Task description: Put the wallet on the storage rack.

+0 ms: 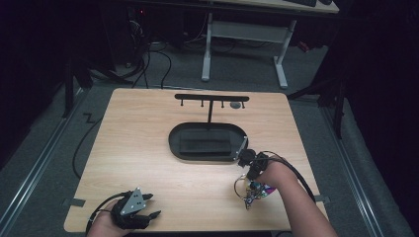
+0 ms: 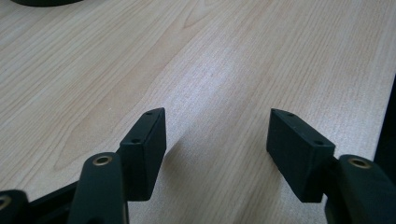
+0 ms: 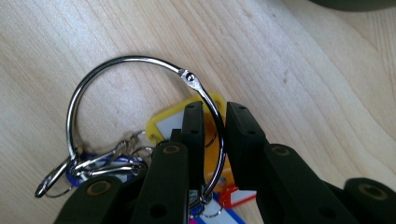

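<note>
The right claw [image 3: 215, 140] pinches the metal key ring [image 3: 93, 79], lying with its coloured tags [image 3: 163, 122] on the table [image 1: 148, 148] near the black tray [image 1: 175, 143]; the left claw [image 2: 217, 140] rests spread, holding nothing.

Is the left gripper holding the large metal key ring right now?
No, the left gripper stands open over bare light wooden table, nothing between its jaws.

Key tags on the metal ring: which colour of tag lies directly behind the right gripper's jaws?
The yellow tag. It lies behind the jaws of the right gripper, which close on the metal ring; the red tag and blue tag sit lower.
</note>
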### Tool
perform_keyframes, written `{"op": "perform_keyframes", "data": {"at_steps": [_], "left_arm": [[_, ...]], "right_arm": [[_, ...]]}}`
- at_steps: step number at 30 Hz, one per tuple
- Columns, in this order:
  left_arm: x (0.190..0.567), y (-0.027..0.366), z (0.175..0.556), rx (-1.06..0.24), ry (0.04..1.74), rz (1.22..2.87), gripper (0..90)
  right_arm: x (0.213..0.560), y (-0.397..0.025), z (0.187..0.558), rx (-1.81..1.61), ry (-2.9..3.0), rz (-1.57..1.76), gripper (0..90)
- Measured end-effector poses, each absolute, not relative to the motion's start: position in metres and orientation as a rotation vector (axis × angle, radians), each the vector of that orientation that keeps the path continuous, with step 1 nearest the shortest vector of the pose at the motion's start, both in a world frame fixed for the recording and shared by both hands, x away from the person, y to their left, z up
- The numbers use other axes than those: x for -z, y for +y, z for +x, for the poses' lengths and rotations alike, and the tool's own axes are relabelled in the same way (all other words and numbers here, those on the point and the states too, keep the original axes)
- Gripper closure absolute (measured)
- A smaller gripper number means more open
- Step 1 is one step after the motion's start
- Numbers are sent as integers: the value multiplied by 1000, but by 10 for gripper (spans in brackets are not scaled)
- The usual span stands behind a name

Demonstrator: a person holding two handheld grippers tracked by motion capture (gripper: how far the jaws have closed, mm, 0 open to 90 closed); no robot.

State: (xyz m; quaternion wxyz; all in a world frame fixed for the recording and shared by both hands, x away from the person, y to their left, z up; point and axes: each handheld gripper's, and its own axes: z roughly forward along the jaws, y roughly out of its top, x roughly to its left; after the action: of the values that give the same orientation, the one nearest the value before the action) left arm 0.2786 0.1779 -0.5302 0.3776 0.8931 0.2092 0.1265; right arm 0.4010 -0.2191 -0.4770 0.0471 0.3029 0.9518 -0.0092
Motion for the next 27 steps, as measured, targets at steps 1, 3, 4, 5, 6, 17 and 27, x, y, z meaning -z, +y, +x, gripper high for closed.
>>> {"op": "perform_keyframes", "data": {"at_steps": [1, 3, 4, 5, 6, 17, 27], "left_arm": [[530, 178, 278, -324, 534, 2284, 383], [530, 178, 278, -324, 534, 2284, 383], [530, 178, 278, -323, 535, 2284, 382], [530, 178, 278, -323, 535, 2284, 382], [530, 178, 279, -320, 535, 2284, 382], [530, 178, 279, -336, 537, 2287, 382], [524, 185, 282, -367, 597, 2210, 379]], "right_arm": [[478, -217, 401, 32, 2905, 924, 797], [480, -215, 402, 37, 2909, 921, 814], [480, -215, 402, 43, 2915, 905, 833], [480, -215, 402, 43, 2915, 905, 833], [478, -215, 402, 44, 2927, 898, 861], [444, -224, 392, -83, 2909, 959, 868], [388, -230, 378, -142, 2843, 977, 874]]}}
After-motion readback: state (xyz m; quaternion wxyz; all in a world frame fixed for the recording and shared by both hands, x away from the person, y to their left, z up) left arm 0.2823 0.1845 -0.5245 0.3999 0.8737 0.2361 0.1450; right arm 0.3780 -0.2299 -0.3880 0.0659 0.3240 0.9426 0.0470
